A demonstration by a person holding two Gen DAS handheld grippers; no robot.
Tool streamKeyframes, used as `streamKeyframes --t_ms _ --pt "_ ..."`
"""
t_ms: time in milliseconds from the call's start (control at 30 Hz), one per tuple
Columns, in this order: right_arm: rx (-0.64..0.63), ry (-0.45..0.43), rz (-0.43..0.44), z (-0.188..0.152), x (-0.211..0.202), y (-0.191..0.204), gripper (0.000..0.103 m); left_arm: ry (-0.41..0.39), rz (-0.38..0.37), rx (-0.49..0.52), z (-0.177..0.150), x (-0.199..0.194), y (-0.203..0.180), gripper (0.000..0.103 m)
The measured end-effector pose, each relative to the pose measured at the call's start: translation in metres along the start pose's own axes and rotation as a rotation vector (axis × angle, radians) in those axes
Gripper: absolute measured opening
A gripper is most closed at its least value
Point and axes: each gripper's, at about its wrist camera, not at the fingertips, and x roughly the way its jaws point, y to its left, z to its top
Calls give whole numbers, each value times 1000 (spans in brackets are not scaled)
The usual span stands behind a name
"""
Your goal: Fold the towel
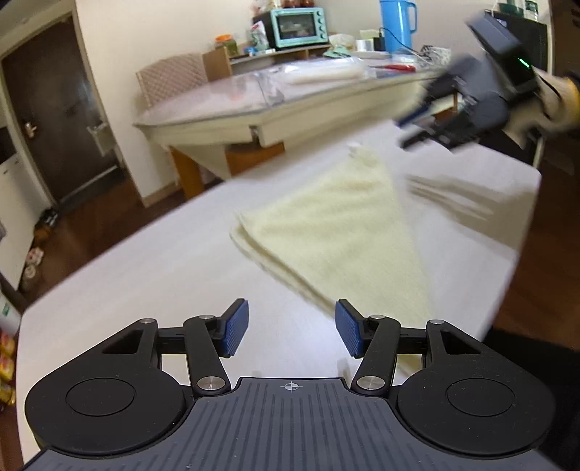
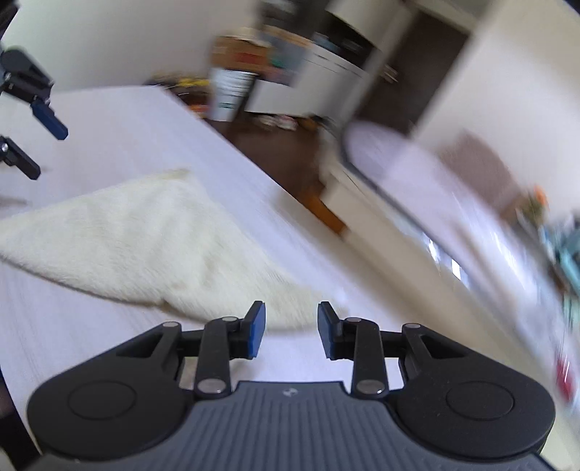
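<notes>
A cream towel point(image 1: 337, 232) lies folded into a triangle on the white table point(image 1: 145, 290), its layered edges at the left. My left gripper point(image 1: 291, 315) hangs open above the table just short of the towel's near edge, with nothing between its blue pads. The right gripper point(image 1: 420, 126) hovers blurred above the towel's far corner, held by a gloved hand. In the right wrist view the towel point(image 2: 137, 235) spreads to the left, and my right gripper point(image 2: 290, 315) stands open over its near corner, gripping nothing. The left gripper point(image 2: 40, 145) shows at the upper left.
Beyond a gap of dark wood floor stands a second table point(image 1: 253, 105) with a glass top, carrying a teal oven point(image 1: 297, 25), a blue jug point(image 1: 397, 23) and clutter. A patterned chair point(image 1: 170, 74) and a dark door point(image 1: 47, 119) are at the far left.
</notes>
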Motion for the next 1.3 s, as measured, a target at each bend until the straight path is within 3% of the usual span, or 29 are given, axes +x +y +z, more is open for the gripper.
streamKeyframes --t_ms 133,300,467,567,667,767,1000,1167,1300 --pt "163 3 -34 -11 11 -22 34 -8 5 2 32 45 15 56" --pt "324 -13 -9 -7 47 -46 36 22 42 52 46 91 19 56" --pt "281 16 7 -26 54 -44 36 67 69 88 36 104 21 58" --pt "299 21 -31 -53 41 -49 49 67 78 74 30 99 24 58" --pt "311 22 -75 -64 39 -56 51 61 89 80 29 97 21 58" --pt "306 -4 -90 -63 34 -48 45 61 87 66 28 95 22 58" --pt "234 -156 96 -59 -23 17 44 57 59 -8 33 97 37 57" --pt "102 -293 339 -66 -78 120 46 33 82 -5 45 89 39 57" --pt "-100 -308 406 -71 -93 200 47 27 106 39 52 77 36 57"
